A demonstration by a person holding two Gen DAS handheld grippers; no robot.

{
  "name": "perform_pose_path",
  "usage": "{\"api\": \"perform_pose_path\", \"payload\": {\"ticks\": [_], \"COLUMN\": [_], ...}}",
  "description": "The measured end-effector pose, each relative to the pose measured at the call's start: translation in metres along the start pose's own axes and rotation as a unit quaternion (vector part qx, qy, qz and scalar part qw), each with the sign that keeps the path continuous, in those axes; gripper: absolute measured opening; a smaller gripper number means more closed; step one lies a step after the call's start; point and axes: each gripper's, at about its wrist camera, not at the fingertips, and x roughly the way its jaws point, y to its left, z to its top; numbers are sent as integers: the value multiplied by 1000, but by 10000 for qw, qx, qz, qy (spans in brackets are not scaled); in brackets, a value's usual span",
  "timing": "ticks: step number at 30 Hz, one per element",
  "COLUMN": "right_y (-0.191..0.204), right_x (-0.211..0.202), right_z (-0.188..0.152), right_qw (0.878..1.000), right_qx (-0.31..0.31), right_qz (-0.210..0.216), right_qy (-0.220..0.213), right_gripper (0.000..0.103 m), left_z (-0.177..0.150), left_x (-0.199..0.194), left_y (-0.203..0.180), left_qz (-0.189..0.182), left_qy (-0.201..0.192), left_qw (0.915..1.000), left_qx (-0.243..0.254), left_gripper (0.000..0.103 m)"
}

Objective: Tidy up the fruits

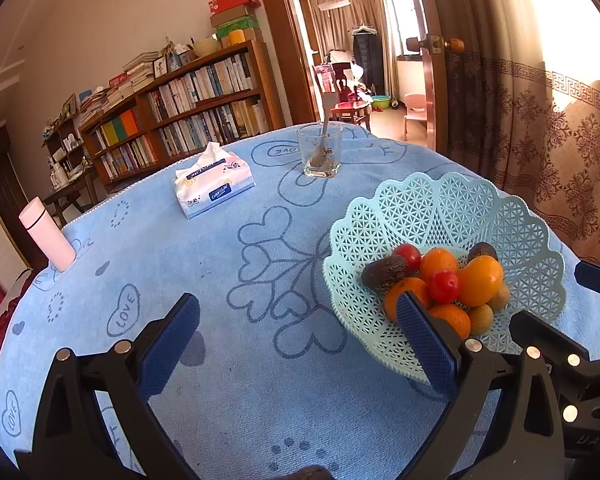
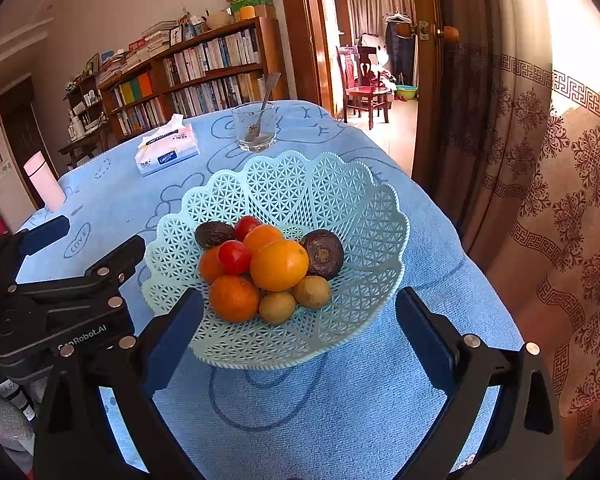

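A pale green lattice fruit basket (image 2: 340, 200) stands on the blue tablecloth and also shows in the left wrist view (image 1: 460, 208). It holds oranges (image 2: 279, 265), red tomatoes (image 2: 234, 257), dark brown passion fruits (image 2: 323, 254) and small tan longans (image 2: 311, 291). My right gripper (image 2: 300, 332) is open and empty, its fingers either side of the basket's near rim. My left gripper (image 1: 300, 344) is open and empty over the cloth, left of the basket, with its right finger overlapping the basket's near edge. The left gripper (image 2: 80, 256) also shows at the left of the right wrist view.
A glass with a spoon (image 1: 320, 152) stands beyond the basket. A tissue pack (image 1: 214, 186) lies at the far centre-left. A pink bottle (image 1: 46, 234) stands at the table's left edge. A curtain (image 2: 540, 200) hangs close on the right.
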Motion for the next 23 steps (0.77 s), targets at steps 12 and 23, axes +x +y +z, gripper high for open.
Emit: {"api": "perform_pose_path", "payload": {"ticks": [12,23], "right_y": [0,4], "right_x": [-1,-5], "right_z": [0,-1], "right_qw": [10000,10000], "right_qx": [1,5], "right_qz": [7,30], "right_qy": [2,-16], "right_gripper": [98,98], "left_z": [0,-4], "left_x": [-1,-1], "left_y": [-3,12], "left_qz": [10,74], "left_qy": [-13,112], "left_qw": [10000,9998], "left_qx": [93,-115], "left_gripper": [98,98]}}
